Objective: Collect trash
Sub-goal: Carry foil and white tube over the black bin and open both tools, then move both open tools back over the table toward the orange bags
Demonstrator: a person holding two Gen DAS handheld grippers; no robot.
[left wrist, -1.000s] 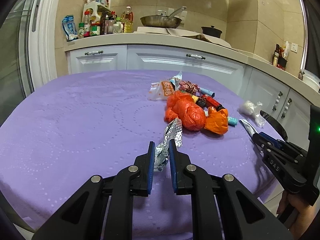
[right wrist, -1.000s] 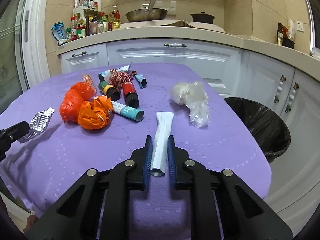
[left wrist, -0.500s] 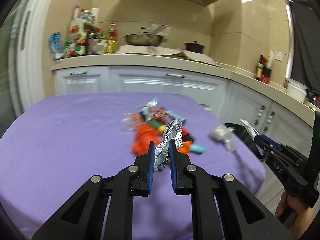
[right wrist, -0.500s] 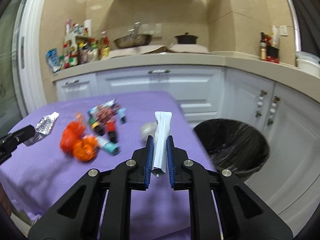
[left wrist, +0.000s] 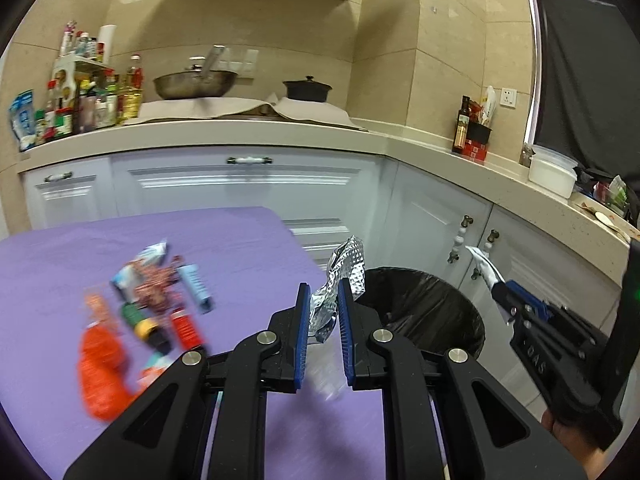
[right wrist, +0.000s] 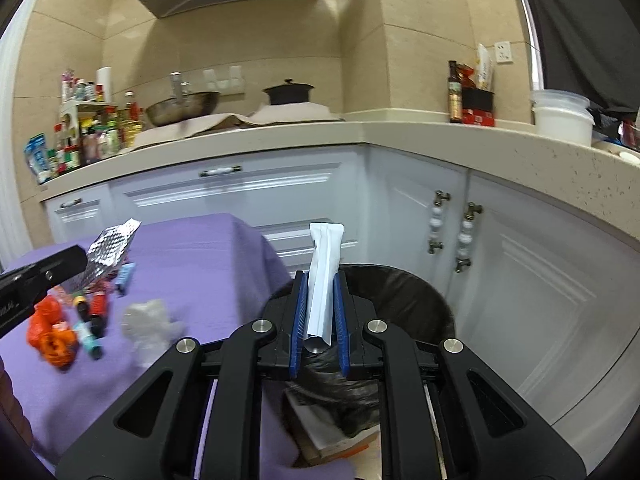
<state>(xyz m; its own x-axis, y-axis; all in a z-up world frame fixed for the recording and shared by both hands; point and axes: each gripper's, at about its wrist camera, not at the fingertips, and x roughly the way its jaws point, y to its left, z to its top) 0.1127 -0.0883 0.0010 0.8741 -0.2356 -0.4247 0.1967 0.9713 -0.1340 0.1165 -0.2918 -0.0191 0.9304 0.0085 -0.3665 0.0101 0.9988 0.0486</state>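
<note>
Both your grippers have swung off the purple table (right wrist: 208, 256) since a second ago: left gripper (left wrist: 324, 312) pinching the foil wrapper (left wrist: 344, 276), right gripper (right wrist: 320, 308) clamping the white sachet (right wrist: 324, 272), black-lined bin (right wrist: 404, 296) open at 1 o'clock. Leftover trash pile (left wrist: 148, 316) at 9 o'clock is just blur.

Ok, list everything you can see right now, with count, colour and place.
foil wrapper: one, silver, in left claw
sachet: one, white, in right claw
bin: one, black liner, floor beside table
table: one, purple cloth
orange bags: blurred, count unclear, on table
tubes and bottles: several, mixed colours, on table
clear plastic bag: one, on table
wok: one, metal, counter
pot: one, black, counter
left claw: shut on foil
right claw: shut on sachet
</note>
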